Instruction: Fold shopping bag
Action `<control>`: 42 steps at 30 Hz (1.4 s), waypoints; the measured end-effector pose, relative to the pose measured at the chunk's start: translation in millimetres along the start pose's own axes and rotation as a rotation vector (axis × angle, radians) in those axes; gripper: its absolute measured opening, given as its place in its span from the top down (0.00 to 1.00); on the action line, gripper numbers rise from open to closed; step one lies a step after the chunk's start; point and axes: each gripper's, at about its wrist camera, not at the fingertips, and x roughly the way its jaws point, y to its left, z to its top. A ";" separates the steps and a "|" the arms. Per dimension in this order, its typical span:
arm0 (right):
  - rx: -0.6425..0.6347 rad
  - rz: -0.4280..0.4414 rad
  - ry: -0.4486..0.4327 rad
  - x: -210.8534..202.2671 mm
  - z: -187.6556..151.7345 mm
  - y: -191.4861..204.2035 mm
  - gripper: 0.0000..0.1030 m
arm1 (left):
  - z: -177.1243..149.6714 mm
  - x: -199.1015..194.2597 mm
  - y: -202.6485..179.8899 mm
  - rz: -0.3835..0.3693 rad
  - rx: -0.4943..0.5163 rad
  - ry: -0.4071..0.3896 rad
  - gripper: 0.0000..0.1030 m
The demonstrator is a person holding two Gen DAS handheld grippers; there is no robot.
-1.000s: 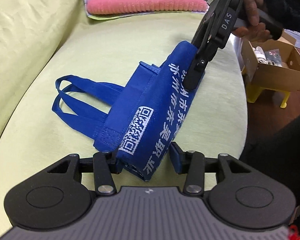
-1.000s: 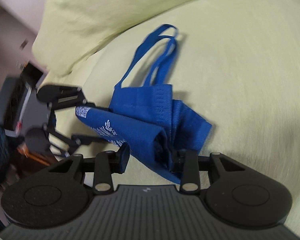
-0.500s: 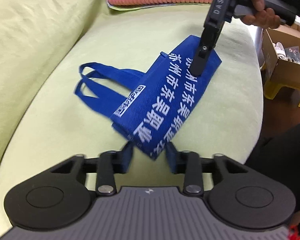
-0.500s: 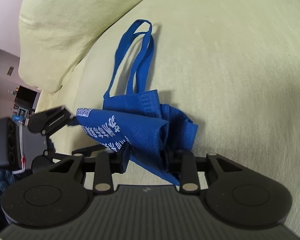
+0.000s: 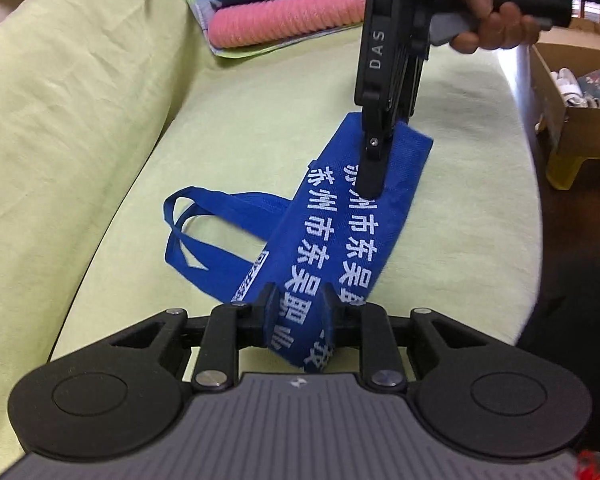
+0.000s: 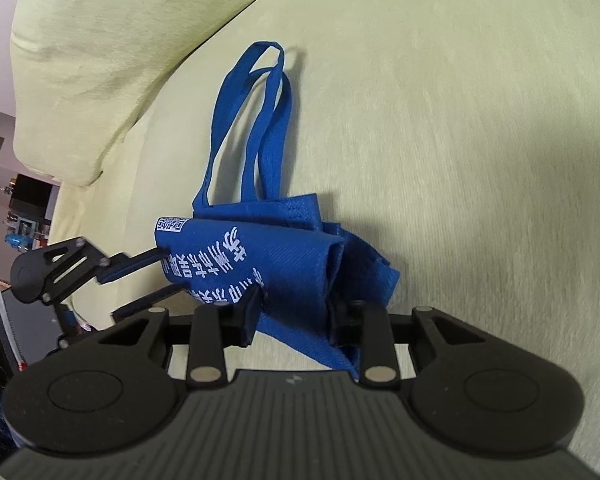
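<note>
The blue fabric shopping bag (image 5: 340, 216) lay folded on the green sofa cushion (image 5: 260, 128). My left gripper (image 5: 298, 300) was closing on its near end; my right gripper (image 6: 296, 308) pinched the far end. Judged light, limp: grip folded edges.

A royal blue bag (image 5: 352, 216) with white printed characters and a small white square code patch lies mid-frame on a pale yellow-green sofa (image 5: 100, 128). Its handles (image 5: 204, 232) are the same blue. Both grippers — left (image 5: 298, 300), right (image 6: 296, 308) — are matte black. At the upper centre sit folded towels (image 5: 284, 12) — ribbed pink below, teal with pale stripes above. A brown cardboard box (image 5: 580, 92) shows at the right edge.
</note>
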 end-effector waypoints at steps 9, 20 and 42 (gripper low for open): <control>-0.016 -0.026 -0.058 -1.8 -6.4 4.9 0.75 | 3.8 15.5 11.3 -0.027 -0.134 0.037 0.71; -0.341 -0.373 -0.500 -21.8 -88.3 53.0 0.59 | 5.6 19.0 21.9 -0.067 -0.178 0.077 0.72; -0.649 -0.514 -0.645 44.0 -104.1 72.9 0.75 | 12.6 29.4 39.0 -0.046 -0.270 0.046 0.71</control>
